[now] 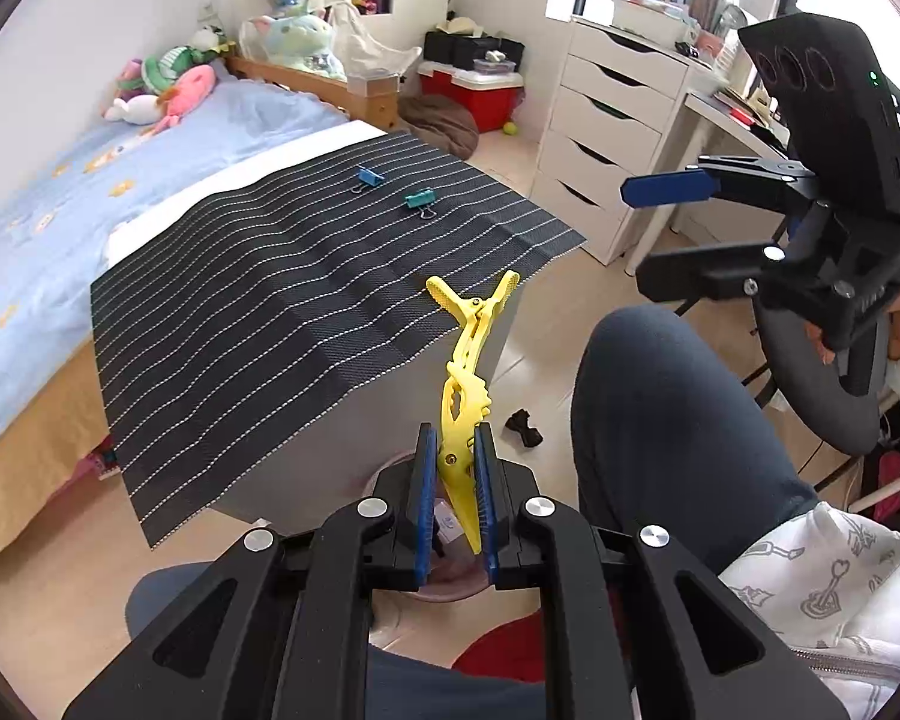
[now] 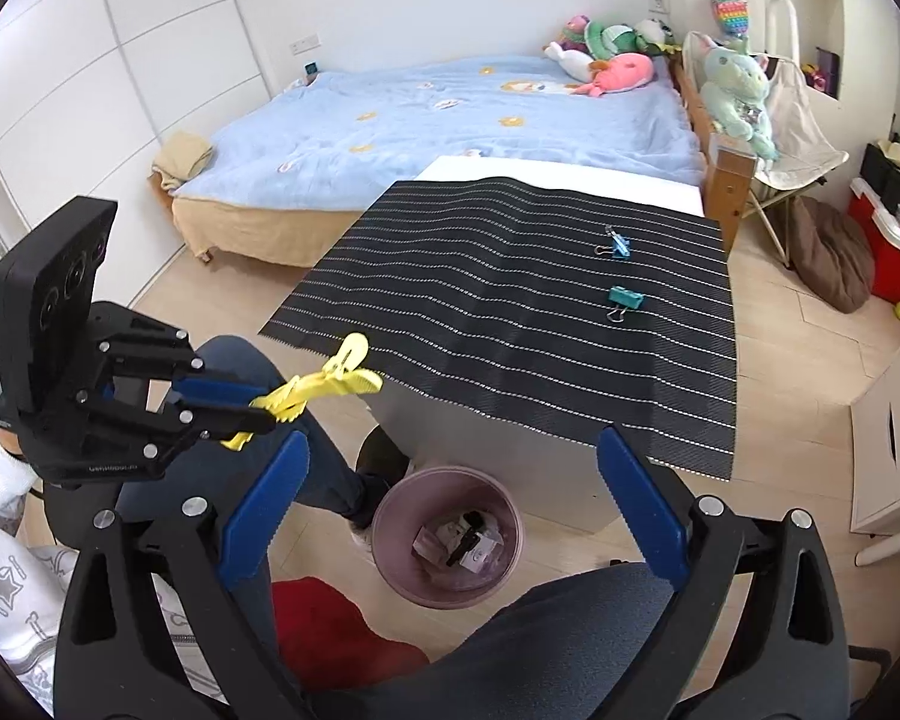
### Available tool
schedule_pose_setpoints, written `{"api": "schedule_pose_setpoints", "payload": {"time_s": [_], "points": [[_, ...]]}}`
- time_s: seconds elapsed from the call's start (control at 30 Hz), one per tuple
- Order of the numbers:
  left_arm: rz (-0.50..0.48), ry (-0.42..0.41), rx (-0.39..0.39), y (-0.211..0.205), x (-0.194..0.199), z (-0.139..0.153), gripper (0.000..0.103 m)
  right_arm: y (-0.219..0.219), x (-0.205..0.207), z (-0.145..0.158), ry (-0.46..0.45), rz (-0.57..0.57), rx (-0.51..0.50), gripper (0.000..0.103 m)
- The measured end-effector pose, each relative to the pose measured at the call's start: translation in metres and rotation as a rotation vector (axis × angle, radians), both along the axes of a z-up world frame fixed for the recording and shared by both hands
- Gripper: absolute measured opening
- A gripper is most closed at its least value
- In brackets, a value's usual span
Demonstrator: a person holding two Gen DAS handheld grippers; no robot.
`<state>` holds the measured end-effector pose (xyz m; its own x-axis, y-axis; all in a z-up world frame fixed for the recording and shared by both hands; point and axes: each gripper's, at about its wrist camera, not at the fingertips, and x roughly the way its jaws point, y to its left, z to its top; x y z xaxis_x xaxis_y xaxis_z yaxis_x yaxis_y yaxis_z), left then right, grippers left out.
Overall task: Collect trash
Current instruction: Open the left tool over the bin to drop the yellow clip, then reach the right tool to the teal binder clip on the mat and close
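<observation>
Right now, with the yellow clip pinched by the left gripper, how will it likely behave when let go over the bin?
The yellow clip looks like stiff, light plastic: it juts straight from the left gripper without drooping. Long and flat, it should drop without rolling, though it might catch the bin rim.

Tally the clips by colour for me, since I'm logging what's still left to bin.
Yellow clip, held in the left gripper: 1
Blue binder clip, on the striped mat: 1
Teal binder clip, on the mat: 1
Total: 3
</observation>
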<state>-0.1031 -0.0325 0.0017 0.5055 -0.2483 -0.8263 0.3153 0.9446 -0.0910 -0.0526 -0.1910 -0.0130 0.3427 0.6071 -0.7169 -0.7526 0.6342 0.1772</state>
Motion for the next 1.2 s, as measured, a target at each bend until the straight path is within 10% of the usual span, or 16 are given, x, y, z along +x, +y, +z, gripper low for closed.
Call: {"api": "schedule_pose_setpoints", "payload": {"time_s": [0.23, 0.43, 1.2], "points": [[-0.024, 0.001, 0.009, -0.006, -0.001, -0.002, 0.017, -0.008, 0.004, 0.001, 0.002, -0.025, 0.020, 0.095], [0.024, -0.042, 0.000, -0.001, 0.000, -0.001, 0.091, -0.009, 0.005, -0.002, 0.005, -0.033, 0.020, 0.096], [0.173, -0.130, -0.015, 0.025, 0.017, 0.014, 0.095, 0.000, 0.025, -0.007, 0.020, -0.128, -0.041, 0.098]]}}
